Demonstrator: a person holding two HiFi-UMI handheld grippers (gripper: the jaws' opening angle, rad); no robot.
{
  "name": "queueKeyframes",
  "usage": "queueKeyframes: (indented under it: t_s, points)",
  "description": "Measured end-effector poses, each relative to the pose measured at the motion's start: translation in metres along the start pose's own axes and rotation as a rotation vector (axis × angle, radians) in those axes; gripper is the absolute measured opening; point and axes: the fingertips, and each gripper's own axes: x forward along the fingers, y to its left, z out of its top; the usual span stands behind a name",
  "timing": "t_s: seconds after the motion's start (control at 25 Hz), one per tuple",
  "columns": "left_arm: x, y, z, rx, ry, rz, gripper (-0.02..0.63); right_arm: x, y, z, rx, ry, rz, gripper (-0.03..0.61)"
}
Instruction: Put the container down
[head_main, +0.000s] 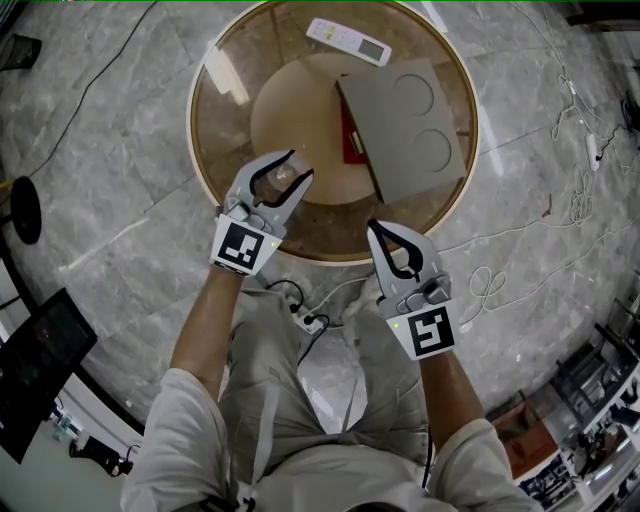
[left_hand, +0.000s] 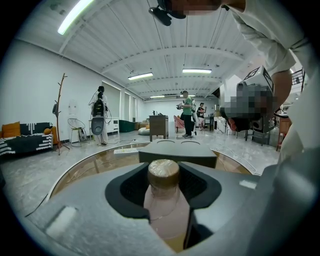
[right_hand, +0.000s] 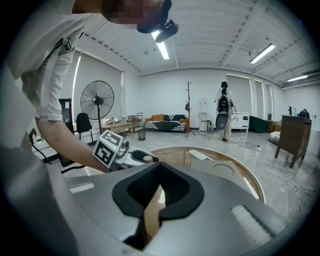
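The container (head_main: 283, 177) is a small pale pink bottle with a brown cap (left_hand: 163, 173). My left gripper (head_main: 296, 168) is shut on it and holds it over the near left part of the round glass table (head_main: 205, 165). In the left gripper view the bottle (left_hand: 165, 210) stands upright between the dark pads (left_hand: 130, 192). My right gripper (head_main: 374, 230) hangs over the table's near edge, jaws shut with nothing between them. In the right gripper view, the left gripper (right_hand: 131, 156) shows to the left with its marker cube.
A grey lid-like board with two round recesses (head_main: 405, 125) lies on the table over a red item (head_main: 351, 140). A white remote (head_main: 348, 41) lies at the far rim. A power strip (head_main: 310, 322) and cables (head_main: 580, 190) lie on the floor. People stand far off.
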Motion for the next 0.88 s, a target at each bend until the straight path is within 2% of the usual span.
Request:
queueKeyframes:
  t_s: [0.16,0.88]
  points:
    - [-0.003,0.003,0.003,-0.01,-0.012,0.008,0.236,0.001,0.0,0.001,-0.002,0.001,0.004,0.003]
    - [-0.042,0.012,0.009,-0.02,0.0,0.059,0.241,0.003,0.009,0.012,-0.018,-0.006,0.023,0.003]
